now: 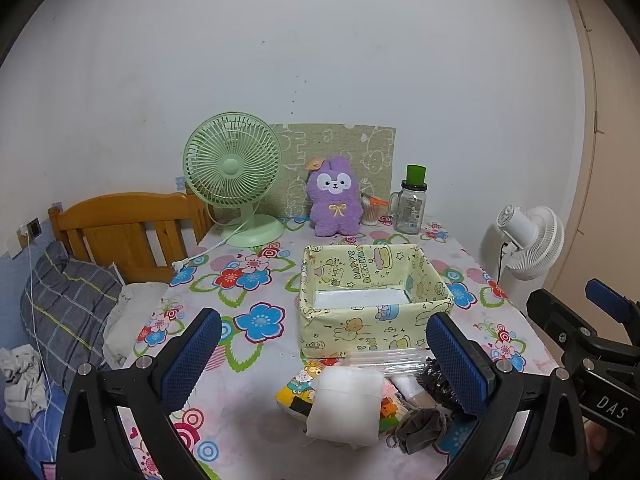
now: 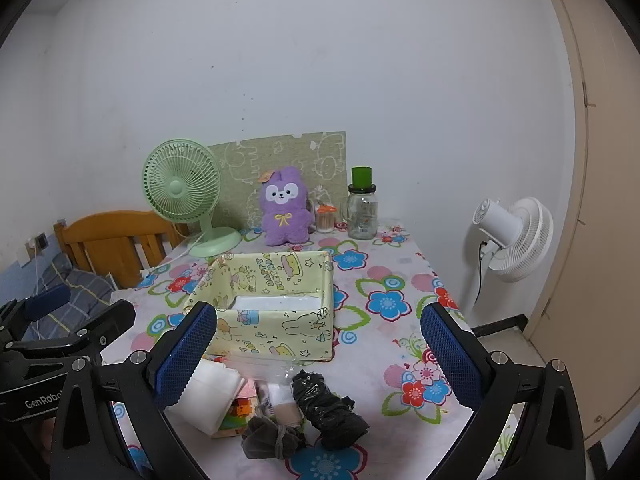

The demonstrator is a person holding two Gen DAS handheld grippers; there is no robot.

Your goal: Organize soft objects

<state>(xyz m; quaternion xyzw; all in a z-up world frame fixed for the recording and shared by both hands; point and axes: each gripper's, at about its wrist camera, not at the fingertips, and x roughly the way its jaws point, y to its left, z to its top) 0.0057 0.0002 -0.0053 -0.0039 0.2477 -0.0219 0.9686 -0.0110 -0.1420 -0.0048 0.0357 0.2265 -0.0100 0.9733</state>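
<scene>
A pile of soft things lies on the flowered tablecloth in front of a yellow cartoon-print box [image 1: 372, 330] [image 2: 280, 336]. In the pile are a white folded pad [image 1: 346, 406] [image 2: 210, 394], a grey knotted cloth [image 1: 420, 428] [image 2: 268, 438], a black crumpled plastic bundle [image 2: 326, 408] [image 1: 438, 380] and a colourful packet [image 1: 298, 390]. My left gripper [image 1: 324, 360] hangs open above the pile, nothing between its blue pads. My right gripper [image 2: 320, 354] is open too, over the black bundle. The box holds only a white liner.
At the back of the table stand a green desk fan [image 1: 234, 176], a purple plush bunny [image 1: 334, 202] [image 2: 284, 210], a glass jar with a green lid [image 1: 410, 206] and a small cup. A wooden bed with bedding [image 1: 68, 304] lies left; a white floor fan [image 2: 512, 238] stands right.
</scene>
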